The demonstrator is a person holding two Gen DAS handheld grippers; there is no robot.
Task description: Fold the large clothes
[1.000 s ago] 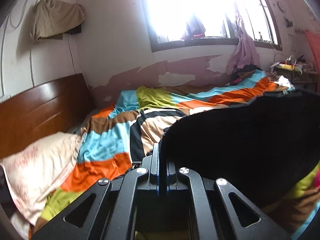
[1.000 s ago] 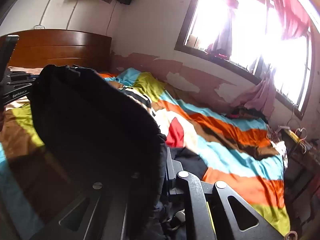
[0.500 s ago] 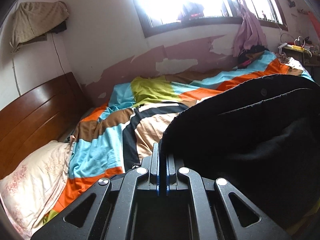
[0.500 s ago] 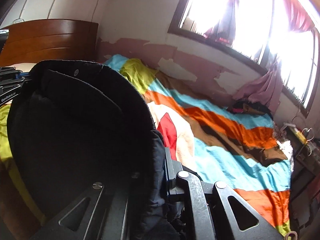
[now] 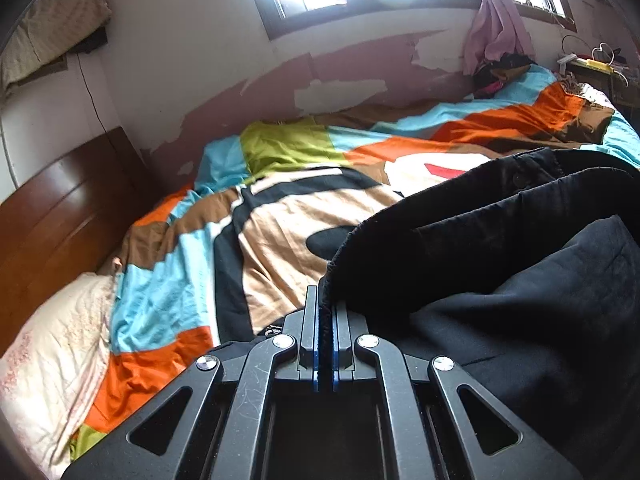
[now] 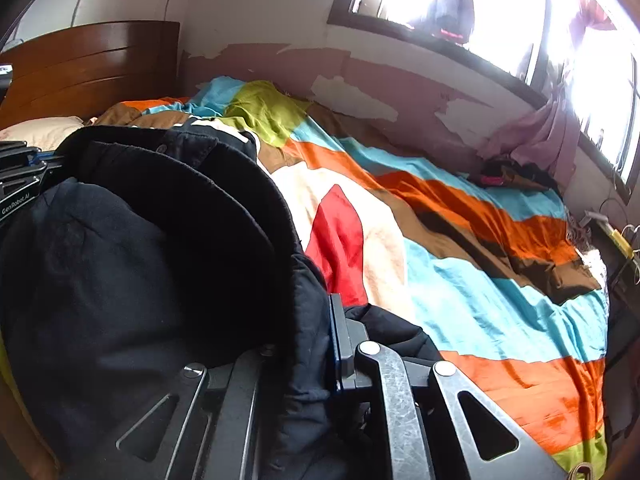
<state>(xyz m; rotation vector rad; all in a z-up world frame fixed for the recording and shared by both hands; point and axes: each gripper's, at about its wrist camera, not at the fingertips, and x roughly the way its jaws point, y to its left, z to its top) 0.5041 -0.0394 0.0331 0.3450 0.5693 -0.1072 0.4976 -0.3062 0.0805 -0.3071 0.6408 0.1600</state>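
A large black garment (image 5: 500,264) is held between both grippers over the bed. My left gripper (image 5: 325,300) is shut on its edge, and the cloth spreads to the right in the left wrist view. My right gripper (image 6: 320,312) is shut on the same black garment (image 6: 132,248), which drapes over and hides its left finger. The left gripper (image 6: 20,184) shows at the far left of the right wrist view. The garment sags low, close to the colourful quilt (image 5: 280,216).
The patchwork quilt (image 6: 460,240) covers the bed. A pale pillow (image 5: 48,352) lies by the wooden headboard (image 5: 52,216). A peeling wall and bright window (image 6: 480,4) run behind. A clothes pile (image 5: 500,68) sits in the far corner, and a cluttered side table (image 5: 592,64) stands beyond.
Both grippers have come down and tilted towards the bed with the black garment. The garment now hangs lower, and more of the quilt shows.
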